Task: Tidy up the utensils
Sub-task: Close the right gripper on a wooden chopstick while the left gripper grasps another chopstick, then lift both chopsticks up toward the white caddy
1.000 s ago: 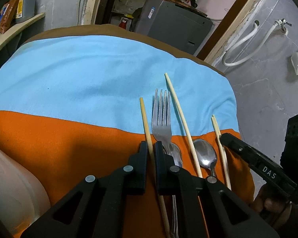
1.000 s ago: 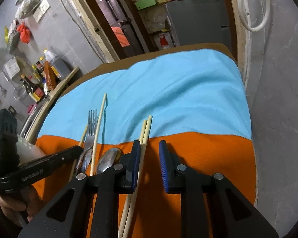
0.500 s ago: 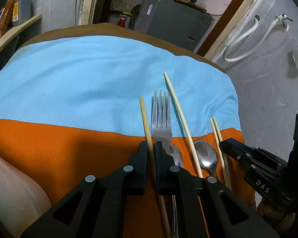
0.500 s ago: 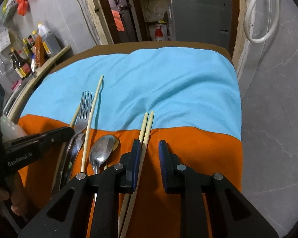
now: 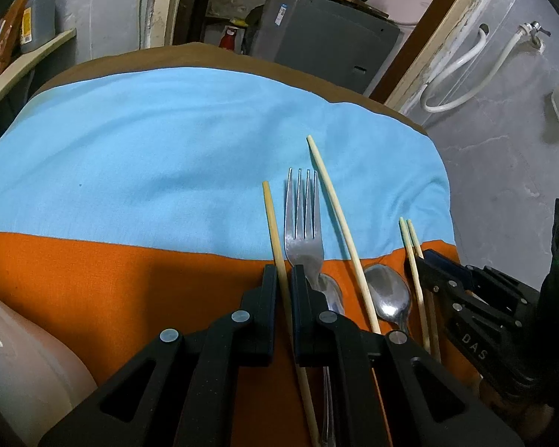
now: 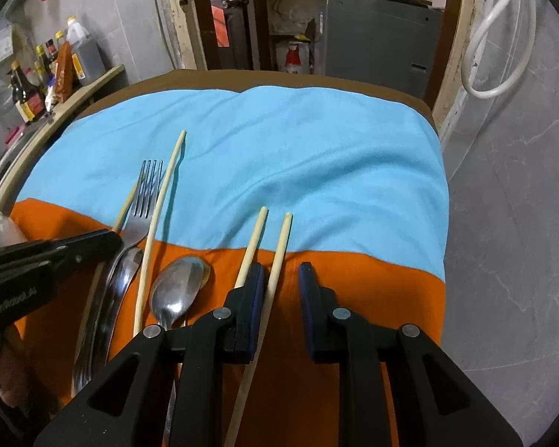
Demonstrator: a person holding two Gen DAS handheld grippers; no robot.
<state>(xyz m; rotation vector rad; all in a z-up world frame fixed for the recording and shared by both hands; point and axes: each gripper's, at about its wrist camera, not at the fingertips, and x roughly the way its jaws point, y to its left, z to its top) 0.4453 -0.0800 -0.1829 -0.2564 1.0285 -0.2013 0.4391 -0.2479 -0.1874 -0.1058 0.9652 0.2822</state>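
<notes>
Utensils lie side by side on a blue and orange cloth (image 5: pixel 167 156). My left gripper (image 5: pixel 284 275) is shut on a wooden chopstick (image 5: pixel 272 223). Right of it lie a steel fork (image 5: pixel 303 231) over a spoon, a long chopstick (image 5: pixel 339 223), a second spoon (image 5: pixel 387 290) and a chopstick pair (image 5: pixel 413 257). My right gripper (image 6: pixel 281 279) is open low over the cloth. One chopstick (image 6: pixel 279 249) of that pair lies between its jaws, near the left one. The other (image 6: pixel 251 242) runs under the left finger. The fork (image 6: pixel 145 201) and spoon (image 6: pixel 175 290) lie to its left.
A pale plastic container (image 5: pixel 22 365) stands at the near left of the table. The table's right edge drops to a grey floor (image 6: pixel 510 223). A shelf with bottles (image 6: pixel 44 74) runs along the left. A grey appliance (image 5: pixel 324 48) stands behind the table.
The right gripper's view swung right and the chopstick pair spread apart; one stick now lies between its open jaws. The left gripper still grips its chopstick, barely moved.
</notes>
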